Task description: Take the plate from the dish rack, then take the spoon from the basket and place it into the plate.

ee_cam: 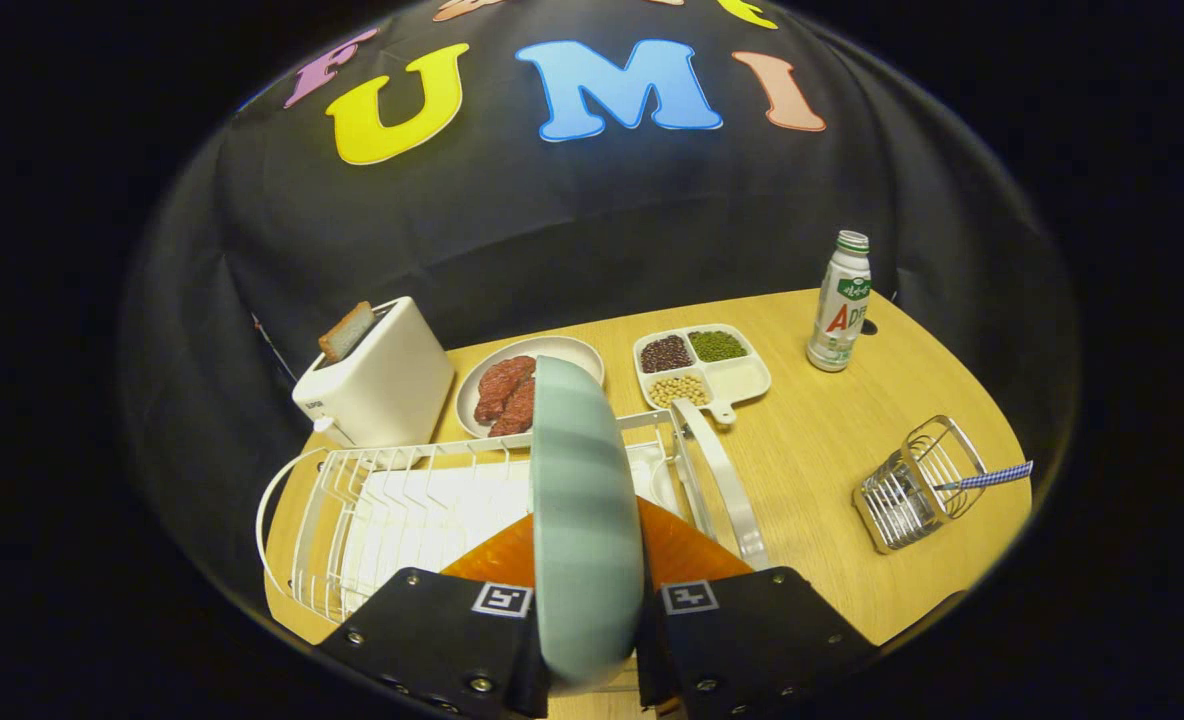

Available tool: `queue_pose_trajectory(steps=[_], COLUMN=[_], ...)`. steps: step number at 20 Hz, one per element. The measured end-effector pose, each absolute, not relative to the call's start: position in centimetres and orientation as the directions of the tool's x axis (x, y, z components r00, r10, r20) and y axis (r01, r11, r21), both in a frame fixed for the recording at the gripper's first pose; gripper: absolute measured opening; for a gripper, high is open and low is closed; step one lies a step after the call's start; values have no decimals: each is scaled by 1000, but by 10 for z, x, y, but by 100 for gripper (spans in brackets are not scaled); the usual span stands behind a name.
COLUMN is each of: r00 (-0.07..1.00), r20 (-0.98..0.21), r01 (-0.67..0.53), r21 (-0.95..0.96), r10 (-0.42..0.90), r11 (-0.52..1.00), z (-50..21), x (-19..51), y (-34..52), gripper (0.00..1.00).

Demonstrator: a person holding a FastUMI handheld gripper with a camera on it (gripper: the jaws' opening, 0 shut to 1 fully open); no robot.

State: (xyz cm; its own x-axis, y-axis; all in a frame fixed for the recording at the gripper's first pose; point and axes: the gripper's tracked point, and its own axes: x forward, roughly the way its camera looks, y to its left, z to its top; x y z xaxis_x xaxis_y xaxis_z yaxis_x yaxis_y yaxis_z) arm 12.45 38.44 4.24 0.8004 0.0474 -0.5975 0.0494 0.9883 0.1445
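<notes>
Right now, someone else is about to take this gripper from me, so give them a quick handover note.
Gripper: shut on the pale green plate, held on edge between both fingers, over the white dish rack.
Spoon: in the wire basket, off to the right of the rack on the wooden table, its checked handle sticking out.
Done: plate gripped; whether it has cleared the rack is hard to tell.
Left: set the plate on the table, release it, fetch the spoon, put it in the plate.
</notes>
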Motion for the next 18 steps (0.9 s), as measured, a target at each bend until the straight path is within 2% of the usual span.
queue_pose_trajectory(steps=[10, 18], r00=[821, 852], r20=[-523, -443], r01=[130, 126], r21=[-220, -341], r10=[-229, -278], r11=[967, 932], z=[88, 125], x=[122, 87], y=[393, 407], gripper=[30, 29])
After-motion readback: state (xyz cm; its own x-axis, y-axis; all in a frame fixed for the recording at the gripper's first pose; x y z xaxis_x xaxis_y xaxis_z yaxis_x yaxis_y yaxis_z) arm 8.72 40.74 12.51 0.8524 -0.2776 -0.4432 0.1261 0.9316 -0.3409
